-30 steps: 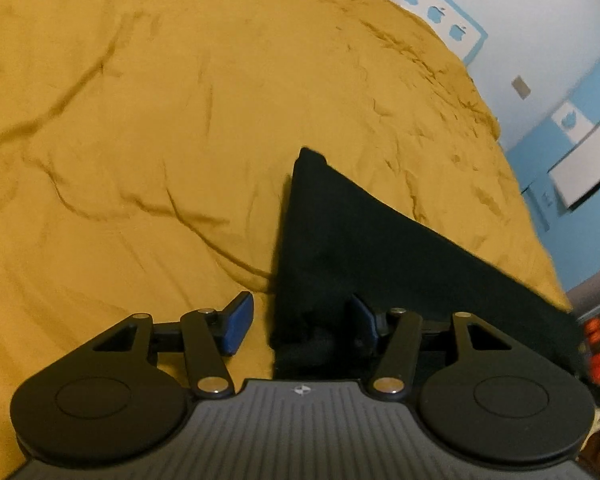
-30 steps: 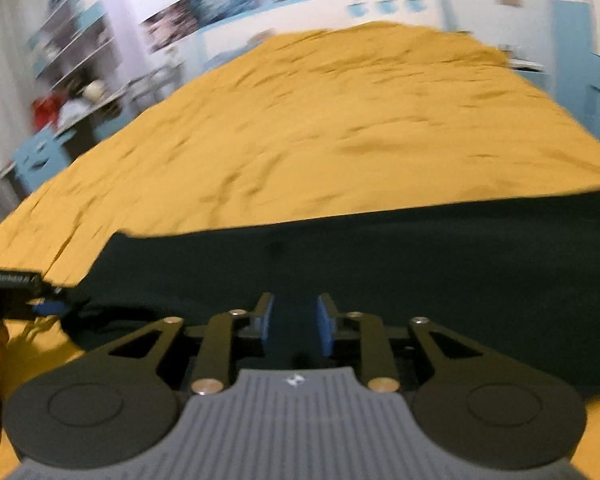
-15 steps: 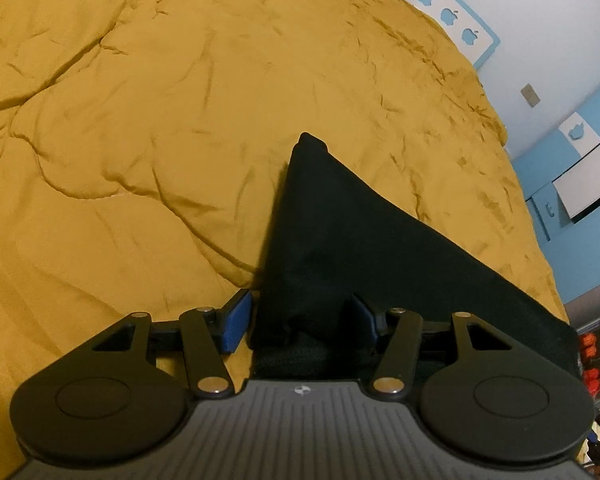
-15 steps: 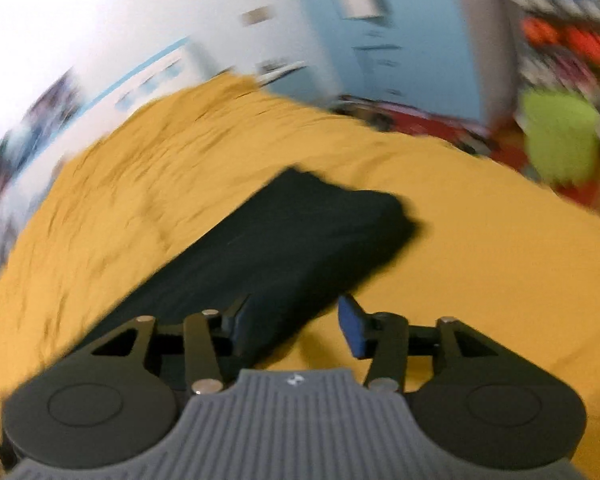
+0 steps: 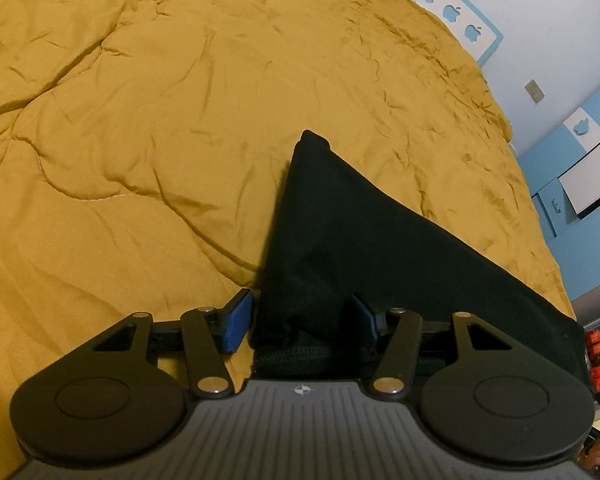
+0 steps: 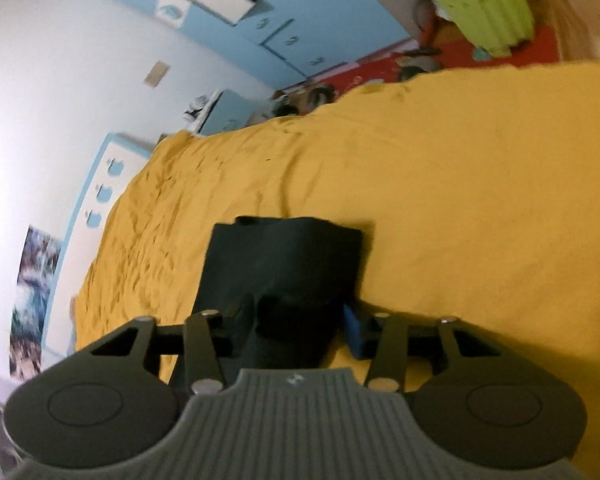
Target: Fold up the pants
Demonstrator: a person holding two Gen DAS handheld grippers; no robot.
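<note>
The black pants lie folded on the yellow bedspread; the left claw stands apart around their near corner, its left pad clear of the cloth. The right claw has just been narrowing, the folded end bunched between its pads; whether they press it I cannot tell.

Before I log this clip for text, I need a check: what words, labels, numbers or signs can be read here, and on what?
No readable words or numbers.
Small emblem on the left tool, by its body's front edge: a mark, not letters.
Apple-shaped cutouts on the wall border: shapes, no text.
Wall poster: too blurred to read.
</note>
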